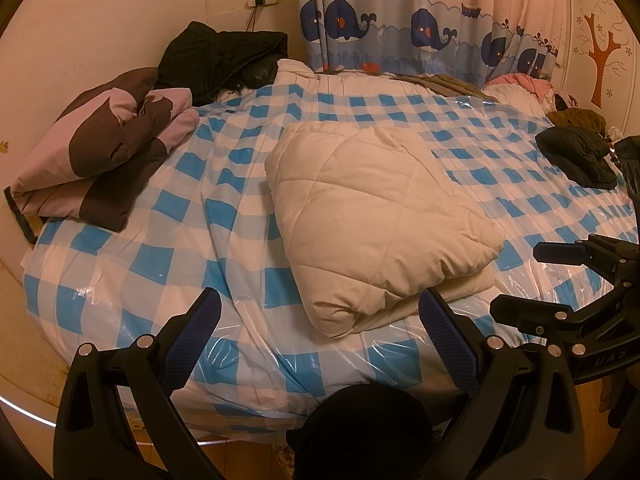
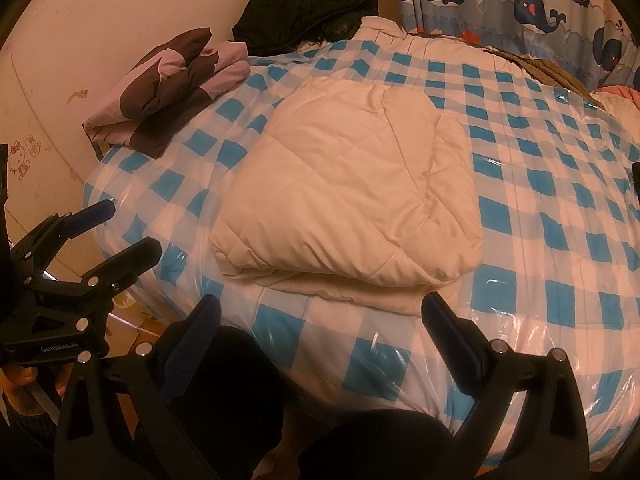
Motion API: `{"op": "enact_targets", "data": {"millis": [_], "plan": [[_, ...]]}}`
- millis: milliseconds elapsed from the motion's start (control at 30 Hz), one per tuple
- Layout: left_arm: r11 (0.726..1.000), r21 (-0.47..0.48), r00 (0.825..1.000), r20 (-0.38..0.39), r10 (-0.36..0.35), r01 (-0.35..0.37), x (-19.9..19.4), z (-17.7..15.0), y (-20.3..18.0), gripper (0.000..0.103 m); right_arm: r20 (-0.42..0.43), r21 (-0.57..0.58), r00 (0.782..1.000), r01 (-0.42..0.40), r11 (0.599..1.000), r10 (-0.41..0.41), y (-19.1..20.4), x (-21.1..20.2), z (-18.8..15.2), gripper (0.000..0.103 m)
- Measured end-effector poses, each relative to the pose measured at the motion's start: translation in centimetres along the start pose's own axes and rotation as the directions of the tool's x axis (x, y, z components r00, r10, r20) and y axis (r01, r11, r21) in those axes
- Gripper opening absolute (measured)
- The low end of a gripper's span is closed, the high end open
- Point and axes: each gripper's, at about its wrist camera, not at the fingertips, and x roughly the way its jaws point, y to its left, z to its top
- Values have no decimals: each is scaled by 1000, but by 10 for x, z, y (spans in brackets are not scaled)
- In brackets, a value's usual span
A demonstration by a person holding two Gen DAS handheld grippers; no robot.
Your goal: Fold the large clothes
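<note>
The cream quilted jacket (image 1: pixel 376 216) is lying folded into a neat bundle mid-bed on the blue checked cover (image 1: pixel 200 208) — this one looks done. Left gripper (image 1: pixel 320 336) and right gripper (image 2: pixel 320 332) are both hovering wide open, holding nothing — the dark garment (image 1: pixel 576 156) is probably waiting.

Directly ahead of both grippers, the folded cream quilt (image 1: pixel 376 216) is blocking the way. Checked bedcover (image 1: pixel 200 248) is lying bare to its left, before the brown-and-pink blanket (image 1: pixel 108 152) far left.
</note>
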Motion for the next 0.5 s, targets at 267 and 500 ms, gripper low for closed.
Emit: {"op": "enact_targets", "data": {"millis": [267,500], "plan": [[1000,0,1000,1,0,0,0,0,0,95,-2,-3,1000,-2,1000,2,2,1,-3,96],[1000,-4,1000,-3,-1,1,0,0,0,95,-5,-2,1000,-1,1000,1,2,1,-2,96]]}}
